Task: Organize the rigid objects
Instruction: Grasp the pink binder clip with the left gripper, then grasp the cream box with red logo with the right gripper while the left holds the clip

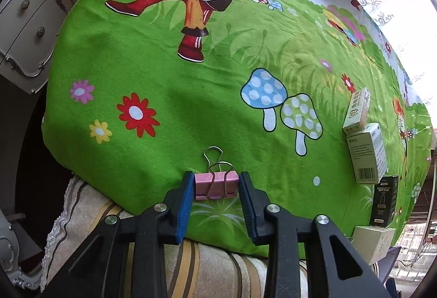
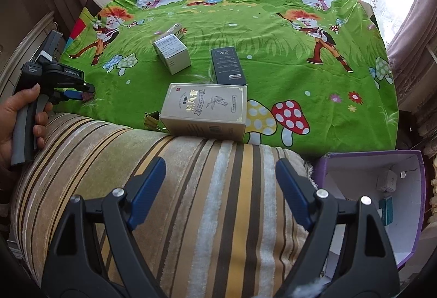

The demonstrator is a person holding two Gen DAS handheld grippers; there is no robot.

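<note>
From my right wrist view, much was hard to read: the yellow clip (image 2: pixel 151 120) was half hidden behind the big beige box (image 2: pixel 206 113), and the small things inside the purple bin (image 2: pixel 409 216) (a white block and a teal one, I think) were too small to name. The print on the boxes was blurred. From the left wrist view, the black box (image 1: pixel 384 199) and the pale box below it sat at the warped right edge, cut off in part.

My left claw (image 1: pixel 217 186) was narrowed onto the pink binder clip (image 1: pixel 215 185), both blue pads pressed against its sides. The clip lay on the green cartoon cloth (image 1: pixel 164 65) near the front edge of the table, wire handles pointing away from me. In the right wrist view my left hand (image 2: pixel 16 123) gripped the tool's handle at the far left, though the clip itself was only a dark smudge at the tip there.

My right claw (image 2: pixel 220 188) stood wide apart and held nothing, hovering over the striped cushion (image 2: pixel 191 188) in front of the table. The beige box lay at the cloth's near edge, the black box just behind it, and two white boxes (image 2: pixel 172 52) farther back, touching each other. The purple bin sat off the table, to the right of the cushion.
</note>
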